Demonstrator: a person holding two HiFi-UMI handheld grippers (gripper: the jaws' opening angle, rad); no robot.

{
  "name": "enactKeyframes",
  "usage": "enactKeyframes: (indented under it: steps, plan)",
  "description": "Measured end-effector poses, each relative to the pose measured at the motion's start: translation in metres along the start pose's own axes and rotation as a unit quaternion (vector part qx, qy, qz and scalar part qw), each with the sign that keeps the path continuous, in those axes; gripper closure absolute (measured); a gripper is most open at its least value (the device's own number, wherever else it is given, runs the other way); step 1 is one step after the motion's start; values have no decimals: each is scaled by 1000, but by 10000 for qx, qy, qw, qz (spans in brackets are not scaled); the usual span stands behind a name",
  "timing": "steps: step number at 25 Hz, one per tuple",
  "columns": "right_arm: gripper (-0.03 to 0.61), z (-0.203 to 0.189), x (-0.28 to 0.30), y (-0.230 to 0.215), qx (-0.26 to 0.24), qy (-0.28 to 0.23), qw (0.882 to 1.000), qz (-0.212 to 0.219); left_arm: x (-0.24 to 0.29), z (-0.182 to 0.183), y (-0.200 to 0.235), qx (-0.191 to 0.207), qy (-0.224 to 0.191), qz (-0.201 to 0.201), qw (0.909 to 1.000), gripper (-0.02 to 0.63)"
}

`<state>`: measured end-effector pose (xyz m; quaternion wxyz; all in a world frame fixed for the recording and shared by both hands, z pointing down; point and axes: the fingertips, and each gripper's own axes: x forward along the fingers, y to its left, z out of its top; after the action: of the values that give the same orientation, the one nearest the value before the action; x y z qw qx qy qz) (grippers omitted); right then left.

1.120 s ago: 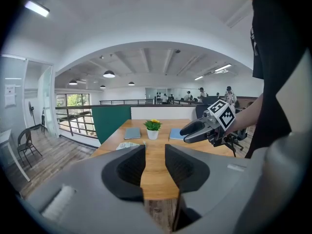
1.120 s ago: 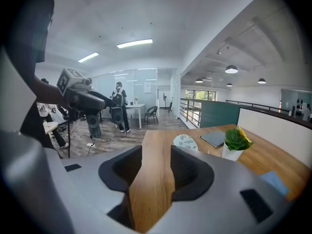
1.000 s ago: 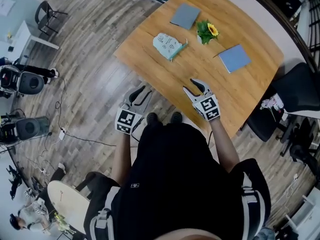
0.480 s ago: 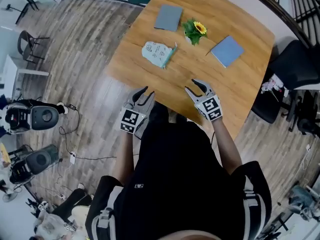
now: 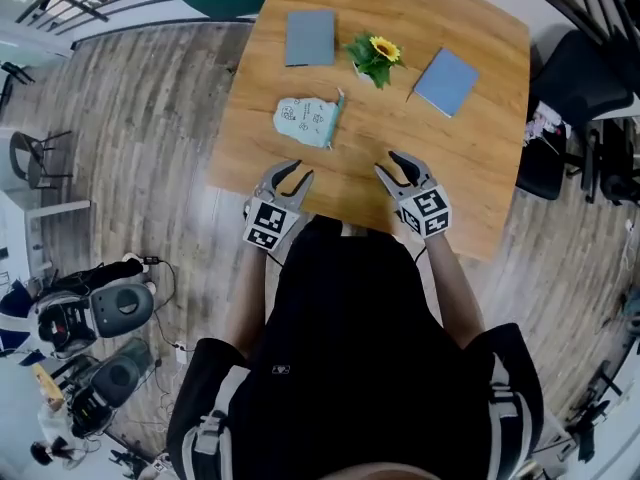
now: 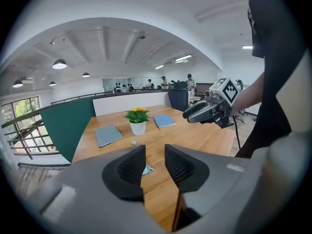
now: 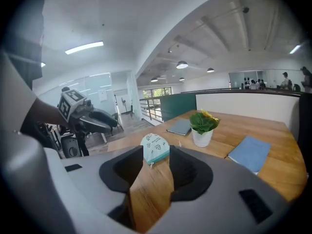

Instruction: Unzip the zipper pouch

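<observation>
A pale teal zipper pouch (image 5: pixel 307 123) with small prints lies flat on the wooden table (image 5: pixel 480 168), its zipper edge to the right. In the right gripper view the pouch (image 7: pixel 155 147) shows just past the jaws. My left gripper (image 5: pixel 292 173) is open over the table's near edge, short of the pouch and slightly left of it. My right gripper (image 5: pixel 390 165) hovers to the pouch's right and nearer me; its jaws are closing with nothing between them. In the left gripper view, only a sliver of the pouch (image 6: pixel 146 169) shows between the jaws.
A potted sunflower (image 5: pixel 375 56) stands behind the pouch, between a grey notebook (image 5: pixel 309 37) on its left and a blue notebook (image 5: pixel 446 68) on its right. Black chairs (image 5: pixel 580 78) stand to the table's right. Wood floor (image 5: pixel 150 148) lies to the left.
The table has swung round to lie squarely ahead of me. My left gripper has come from over the floor to the table's near edge. Both grippers stand closer to the pouch.
</observation>
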<state>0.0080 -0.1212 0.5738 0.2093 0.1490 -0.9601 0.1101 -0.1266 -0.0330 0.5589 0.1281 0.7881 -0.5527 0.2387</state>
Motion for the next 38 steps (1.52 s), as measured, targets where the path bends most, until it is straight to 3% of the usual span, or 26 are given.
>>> enactKeyframes:
  steps: [13,16,24,30,38]
  plan:
    - [414,-1,22,9,133,205,9991,-342,37,-44,21,298,418,-648,9966,491]
    - [416,-9,24,12,222,286,9987,-366,49,-55,25,553,598,-735,9940,491]
    - [416,-29,32,13,484,409,9969,-462,85,-83,26,1692,990,-877,9767,491]
    - [416,-38,35,13,773,382,9948,-533,114,-104,26,1964,1103,-970,9695,489]
    - [416,-42,31,8,794,456,9934,-692,139,-136,24,2476,1633,-1392,9448,465]
